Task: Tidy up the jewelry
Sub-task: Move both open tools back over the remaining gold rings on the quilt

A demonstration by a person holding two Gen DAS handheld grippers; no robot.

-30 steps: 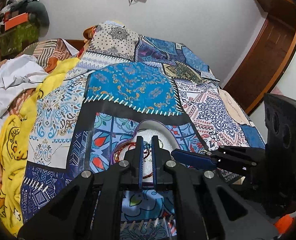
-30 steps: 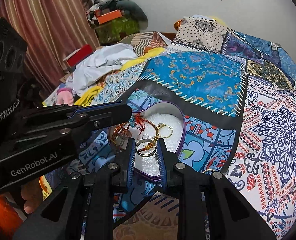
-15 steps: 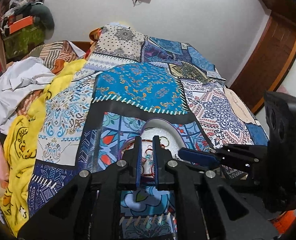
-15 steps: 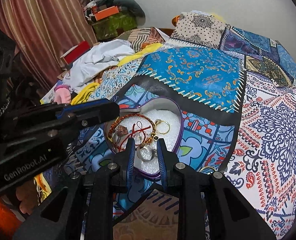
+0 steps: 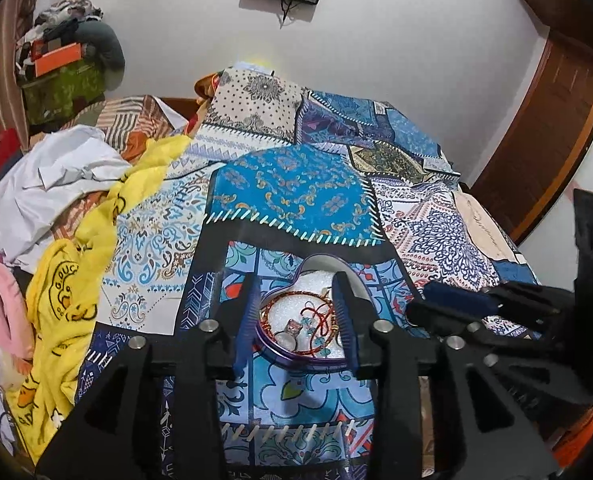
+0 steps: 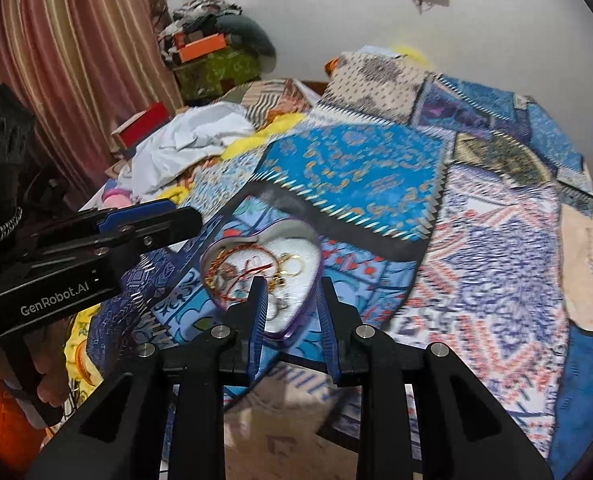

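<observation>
Patchwork bedding in blues, whites and reds covers the bed (image 5: 296, 192), with a heap of yellow and white clothes (image 5: 68, 208) along its left edge and a white wall behind. Near the bed's near edge, about midway across, sits the heart-shaped box (image 5: 320, 268), purple-rimmed and white-lined, its point toward the near edge and its lobes toward the far one. Inside lie a red-and-gold bangle (image 5: 280, 308), a tangle of red thread (image 5: 320, 312), a ring with a pale stone (image 5: 292, 326) and gold rings (image 6: 294, 264). Both grippers hang above the box, angled down at it. The left gripper (image 5: 298, 316) frames the box's left lobe; its jaws have just been opening and stand well apart, with nothing pinched between them, the jewelry lying below in the box. The right gripper (image 6: 290, 304) hangs over the box's pointed end, its jaws apart by a narrower gap and apparently empty, though blur leaves that unsure. Neither touches the box as far as shows. The left looks nearer the bangle, the right nearer the gold rings.
</observation>
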